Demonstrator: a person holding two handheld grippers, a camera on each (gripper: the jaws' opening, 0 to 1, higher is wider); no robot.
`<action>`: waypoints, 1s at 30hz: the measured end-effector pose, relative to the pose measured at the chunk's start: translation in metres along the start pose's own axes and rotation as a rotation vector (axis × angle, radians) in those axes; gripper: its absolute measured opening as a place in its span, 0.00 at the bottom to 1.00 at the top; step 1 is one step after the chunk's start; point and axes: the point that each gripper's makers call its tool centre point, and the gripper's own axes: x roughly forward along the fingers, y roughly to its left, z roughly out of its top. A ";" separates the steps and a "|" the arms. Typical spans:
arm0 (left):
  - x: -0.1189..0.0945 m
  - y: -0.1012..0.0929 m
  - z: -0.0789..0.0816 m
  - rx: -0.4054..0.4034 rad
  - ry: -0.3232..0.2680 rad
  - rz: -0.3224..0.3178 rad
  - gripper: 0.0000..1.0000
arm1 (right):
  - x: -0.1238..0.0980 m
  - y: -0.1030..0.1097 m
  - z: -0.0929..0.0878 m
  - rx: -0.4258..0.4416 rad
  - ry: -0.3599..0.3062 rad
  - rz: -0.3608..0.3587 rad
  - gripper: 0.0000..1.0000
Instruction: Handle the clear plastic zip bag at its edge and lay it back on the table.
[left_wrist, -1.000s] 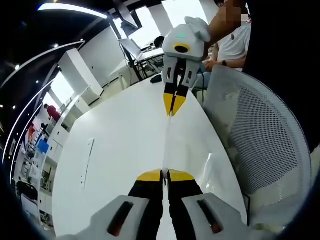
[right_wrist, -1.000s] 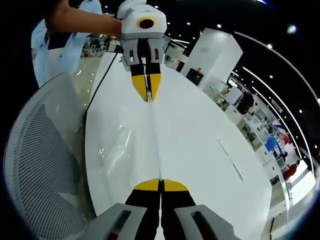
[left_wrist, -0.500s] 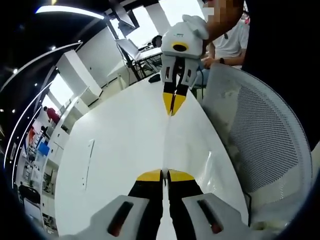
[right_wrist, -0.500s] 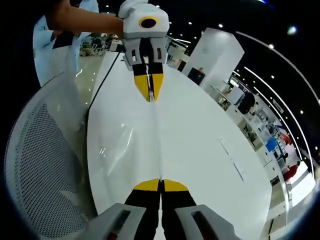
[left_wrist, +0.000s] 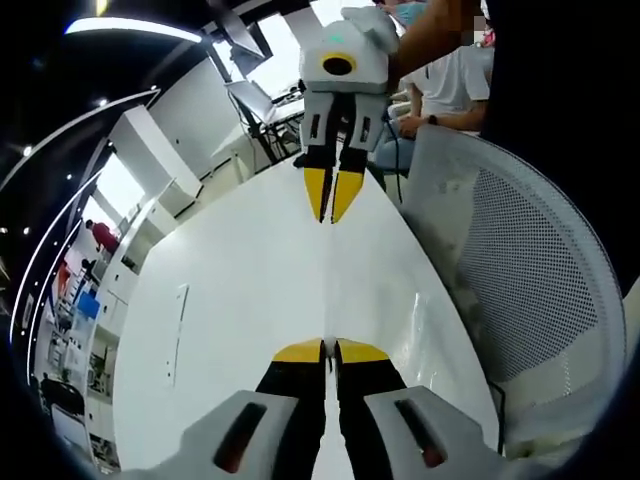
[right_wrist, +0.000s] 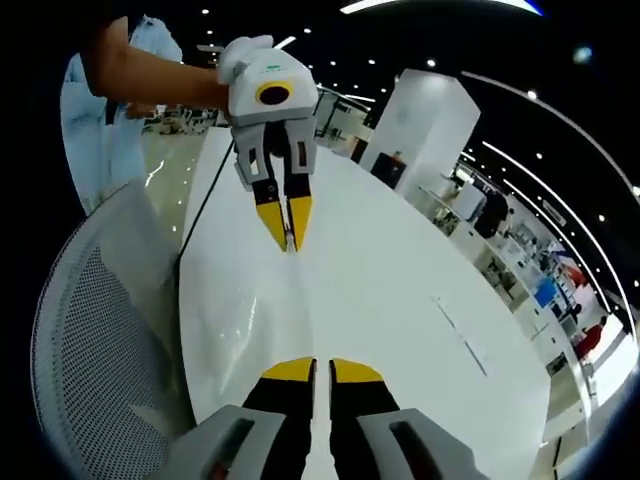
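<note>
The right gripper has just spread its jaws, releasing the clear zip bag onto the white table, while the left gripper stays pinched on its edge.

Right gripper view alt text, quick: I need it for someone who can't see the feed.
The right gripper has its yellow-tipped jaws slightly apart at the edge of the clear plastic zip bag. The bag stretches above the long white table to the left gripper opposite. A white mesh chair back stands on the view's left.
</note>
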 end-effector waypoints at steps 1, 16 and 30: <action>0.000 0.000 0.001 0.001 -0.002 0.001 0.00 | 0.000 -0.002 0.004 0.004 -0.008 0.000 0.02; -0.002 -0.001 0.005 0.009 -0.017 0.011 0.00 | 0.013 0.003 0.006 0.023 -0.007 0.055 0.04; -0.002 -0.004 0.011 0.014 -0.031 0.011 0.00 | 0.019 0.014 -0.001 0.065 0.001 0.094 0.04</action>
